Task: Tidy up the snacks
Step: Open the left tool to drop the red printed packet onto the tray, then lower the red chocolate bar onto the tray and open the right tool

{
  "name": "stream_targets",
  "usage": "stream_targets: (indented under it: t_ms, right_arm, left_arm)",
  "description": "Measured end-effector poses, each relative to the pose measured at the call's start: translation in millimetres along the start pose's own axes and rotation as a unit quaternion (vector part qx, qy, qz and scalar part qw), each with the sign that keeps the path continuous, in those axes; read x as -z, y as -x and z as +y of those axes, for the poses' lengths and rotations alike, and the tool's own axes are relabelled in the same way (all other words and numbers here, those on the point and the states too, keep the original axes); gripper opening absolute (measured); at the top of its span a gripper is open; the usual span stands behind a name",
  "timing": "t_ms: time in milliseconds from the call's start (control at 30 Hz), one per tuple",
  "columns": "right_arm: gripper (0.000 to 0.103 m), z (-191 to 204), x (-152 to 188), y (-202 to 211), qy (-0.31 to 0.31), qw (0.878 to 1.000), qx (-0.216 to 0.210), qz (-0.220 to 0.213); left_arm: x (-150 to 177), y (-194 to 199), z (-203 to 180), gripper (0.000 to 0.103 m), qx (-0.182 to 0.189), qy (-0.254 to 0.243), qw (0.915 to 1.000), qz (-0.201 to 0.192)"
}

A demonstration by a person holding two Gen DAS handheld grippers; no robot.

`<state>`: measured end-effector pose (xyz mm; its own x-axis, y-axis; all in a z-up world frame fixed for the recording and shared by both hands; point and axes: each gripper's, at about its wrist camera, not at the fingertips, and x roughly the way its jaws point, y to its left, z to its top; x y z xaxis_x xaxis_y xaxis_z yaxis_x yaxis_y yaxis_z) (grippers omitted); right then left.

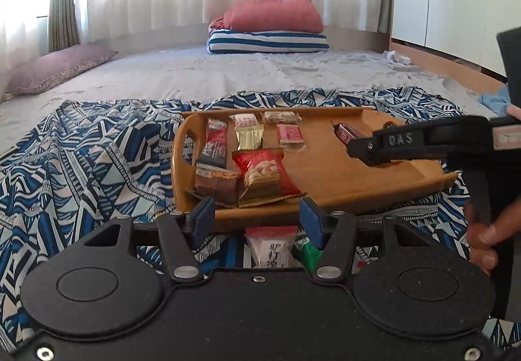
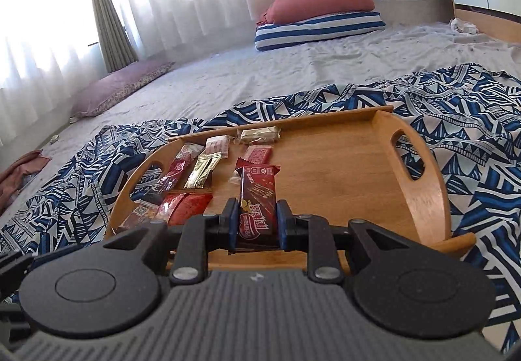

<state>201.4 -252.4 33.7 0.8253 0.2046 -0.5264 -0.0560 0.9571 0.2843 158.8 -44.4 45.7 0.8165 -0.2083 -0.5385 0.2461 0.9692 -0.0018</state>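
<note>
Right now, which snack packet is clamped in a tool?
The dark red chocolate wafer bar, pinched in the right tool above the wooden tray; the other packets lie loose.

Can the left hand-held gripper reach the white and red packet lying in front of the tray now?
Probably yes: the left hand-held gripper is open and empty, right over the white and red packet; nothing covers it.

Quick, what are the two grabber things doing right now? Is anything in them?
Left gripper: open, nothing between its pads.
Right gripper: shut on the dark red chocolate bar, over the wooden tray.
</note>
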Motion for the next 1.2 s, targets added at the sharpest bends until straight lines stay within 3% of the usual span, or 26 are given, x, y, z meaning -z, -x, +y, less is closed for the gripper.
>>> stream_targets:
  t_ms: [133,267,467,800,867,933,1067,1200]
  right_arm:
    - [0.028,12,-3,-19,0.013,1.0,0.003,0.012]
    - [0.029,19,-3,-33,0.026,0.999,0.008,0.025]
    - [0.029,27,-1,-45,0.036,0.999,0.011,0.039]
    - [0.029,28,0,-46,0.033,0.998,0.015,0.042]
    - [0.042,28,0,-42,0.033,0.999,0.011,0.039]
    - [0.044,29,0,-35,0.039,0.999,0.012,0.033]
    - [0.069,29,0,-20,0.047,0.999,0.012,0.022]
    - [0.084,28,0,-3,0.053,0.998,0.013,0.01]
  left_arm:
    - [14,-1,5,0.057,-0.004,-0.01,0.9998,0.017]
    - [22,-1,14,0.07,0.003,-0.002,0.9997,0.023]
    - [26,3,17,0.079,-0.004,-0.019,0.9997,0.016]
    - [32,10,12,0.083,0.004,-0.031,0.9993,0.022]
    - [33,10,11,0.083,0.001,-0.034,0.9991,0.023]
    - [33,9,10,0.084,0.0,-0.036,0.9991,0.024]
    - [33,9,7,0.087,-0.001,-0.036,0.999,0.027]
    - [33,13,4,0.092,-0.002,-0.041,0.9988,0.026]
